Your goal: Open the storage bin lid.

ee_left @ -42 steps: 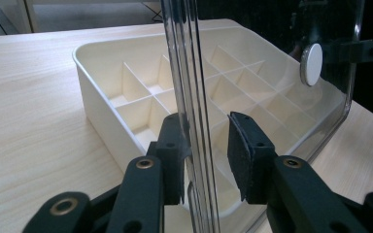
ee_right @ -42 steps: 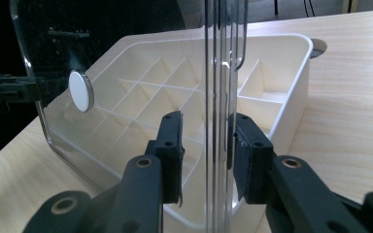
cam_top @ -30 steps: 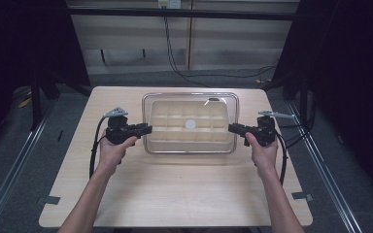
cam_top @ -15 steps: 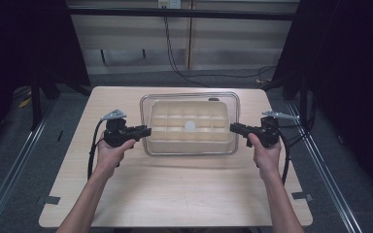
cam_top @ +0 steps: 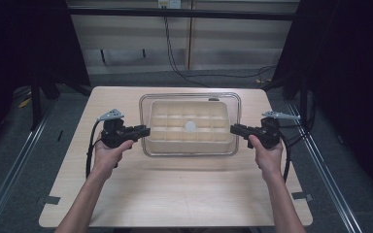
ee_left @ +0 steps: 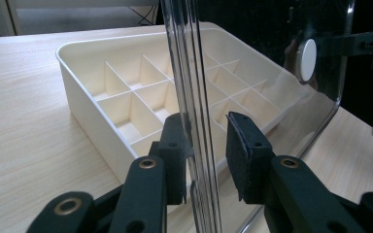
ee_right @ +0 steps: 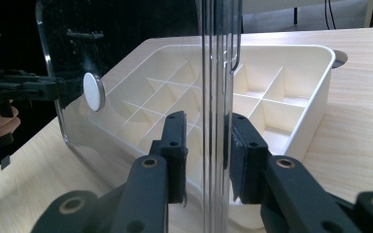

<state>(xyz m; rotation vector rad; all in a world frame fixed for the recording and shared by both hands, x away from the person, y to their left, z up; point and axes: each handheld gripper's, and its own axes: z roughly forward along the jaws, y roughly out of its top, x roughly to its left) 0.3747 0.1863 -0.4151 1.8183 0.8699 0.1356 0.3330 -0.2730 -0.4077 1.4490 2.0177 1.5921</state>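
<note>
Above the cream divided tray (cam_top: pixel 190 127), the clear lid (cam_top: pixel 190 97) is clamped at opposite edges by left gripper (cam_top: pixel 144 131) and right gripper (cam_top: pixel 235 129), jaws closed on it.

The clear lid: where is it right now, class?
In the high view the clear lid sits over the cream divided tray at the table's middle, between the left tool and right tool.

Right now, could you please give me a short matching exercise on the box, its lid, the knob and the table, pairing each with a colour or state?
Things:
1. box
2. lid
3. knob
4. table

Descriptions:
A. pale wood grain
B. clear, its edges between the pads of both tools
C. small white disc
D. cream, split into compartments

Pairs: 1-D, 2-B, 3-C, 4-A
</note>
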